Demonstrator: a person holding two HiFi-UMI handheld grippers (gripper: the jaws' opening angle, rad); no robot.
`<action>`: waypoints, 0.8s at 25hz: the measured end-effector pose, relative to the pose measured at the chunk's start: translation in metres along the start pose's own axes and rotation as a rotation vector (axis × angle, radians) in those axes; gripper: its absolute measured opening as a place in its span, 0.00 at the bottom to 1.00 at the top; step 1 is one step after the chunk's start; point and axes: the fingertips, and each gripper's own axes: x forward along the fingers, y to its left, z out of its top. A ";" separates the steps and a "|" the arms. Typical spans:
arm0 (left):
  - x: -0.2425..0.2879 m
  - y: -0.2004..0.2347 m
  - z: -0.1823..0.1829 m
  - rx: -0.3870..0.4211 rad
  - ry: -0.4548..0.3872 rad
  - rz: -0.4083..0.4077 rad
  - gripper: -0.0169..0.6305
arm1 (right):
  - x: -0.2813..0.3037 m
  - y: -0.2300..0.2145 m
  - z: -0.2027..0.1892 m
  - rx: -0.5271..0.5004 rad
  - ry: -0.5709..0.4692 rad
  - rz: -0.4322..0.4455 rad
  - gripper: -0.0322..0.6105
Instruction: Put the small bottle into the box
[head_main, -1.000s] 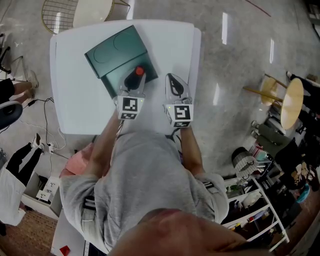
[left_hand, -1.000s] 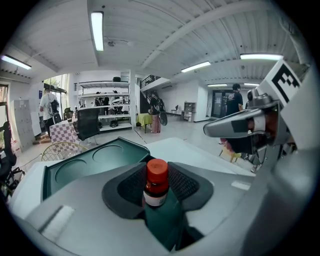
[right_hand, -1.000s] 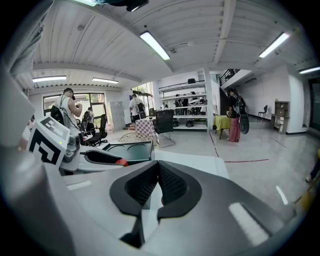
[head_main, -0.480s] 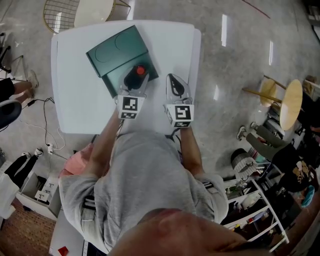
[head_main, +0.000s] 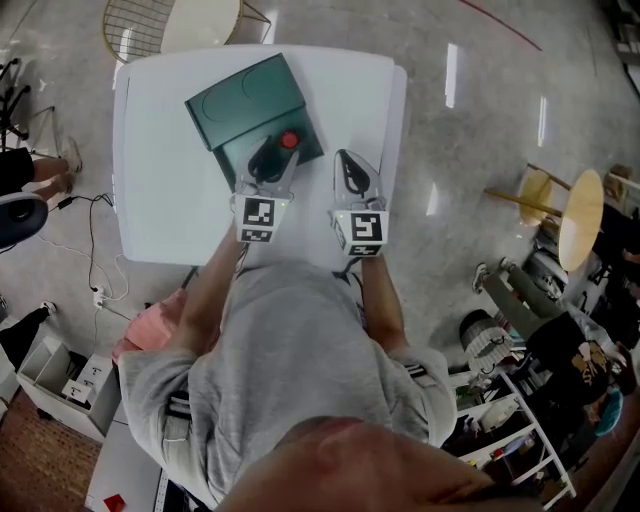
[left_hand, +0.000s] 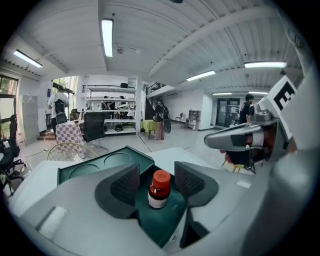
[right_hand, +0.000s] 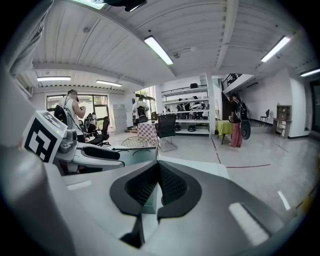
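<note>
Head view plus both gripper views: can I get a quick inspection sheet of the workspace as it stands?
Surface: white table, bare apart from the box.
Job's things: green box open, lid flipped back; small bottle upright inside it, red cap on.
Clutter: nothing seen on the table.
Grippers: left gripper open, jaws have just been opening, either side of the bottle without touching it; right gripper shut, empty, beside the box.
Cables: cables on the floor left of the table.
Surroundings: wire chair beyond the table; round side table and shelving rack to the right.
</note>
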 end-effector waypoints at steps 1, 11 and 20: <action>-0.004 0.003 0.001 -0.008 -0.001 0.009 0.37 | -0.001 0.003 0.002 -0.003 -0.005 0.002 0.05; -0.053 0.024 0.020 -0.027 -0.083 0.110 0.28 | -0.015 0.027 0.019 -0.052 -0.075 0.034 0.05; -0.108 0.032 0.031 -0.032 -0.144 0.179 0.18 | -0.038 0.053 0.048 -0.069 -0.147 0.065 0.05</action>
